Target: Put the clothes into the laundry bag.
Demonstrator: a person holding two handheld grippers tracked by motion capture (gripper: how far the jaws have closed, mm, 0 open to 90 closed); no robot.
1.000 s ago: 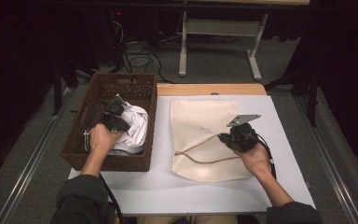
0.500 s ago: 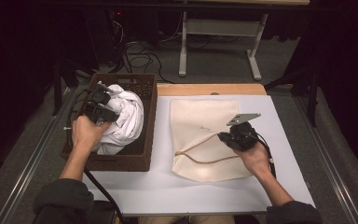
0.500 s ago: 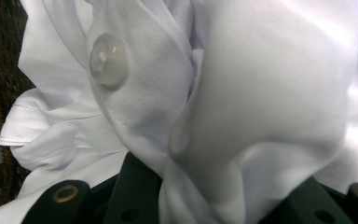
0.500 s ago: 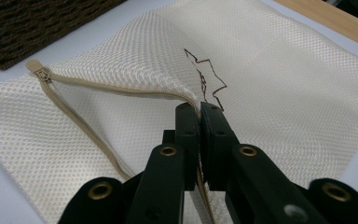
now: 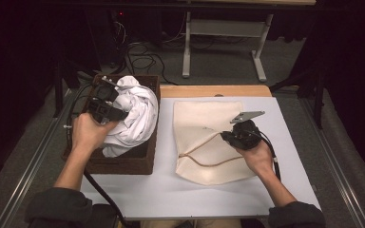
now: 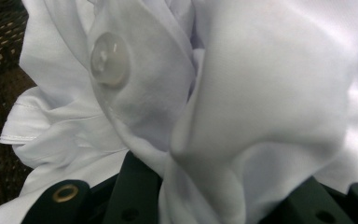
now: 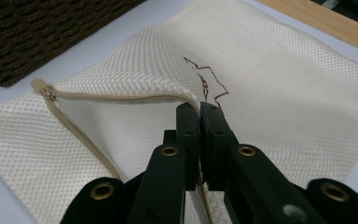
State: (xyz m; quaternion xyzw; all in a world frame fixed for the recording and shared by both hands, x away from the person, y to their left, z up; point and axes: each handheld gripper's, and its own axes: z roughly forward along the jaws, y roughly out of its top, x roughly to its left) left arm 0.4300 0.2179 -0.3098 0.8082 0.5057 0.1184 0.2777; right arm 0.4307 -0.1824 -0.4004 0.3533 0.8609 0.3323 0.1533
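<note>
Over basket, high view: left gripper (image 5: 105,105) lifts white shirt (image 5: 134,114) above wicker basket (image 5: 123,164)
Left gripper view: jaws clamp a shirt fold (image 6: 200,186); trailing cloth may snag
Right gripper view: right gripper (image 7: 200,109) pinched on mesh bag (image 7: 284,98) zipper edge; could slip, closing bag

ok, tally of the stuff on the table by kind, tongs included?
White shirt: 1
Wicker basket: 1
Mesh laundry bag: 1
Tongs: 2, left and right
Total: 5
</note>
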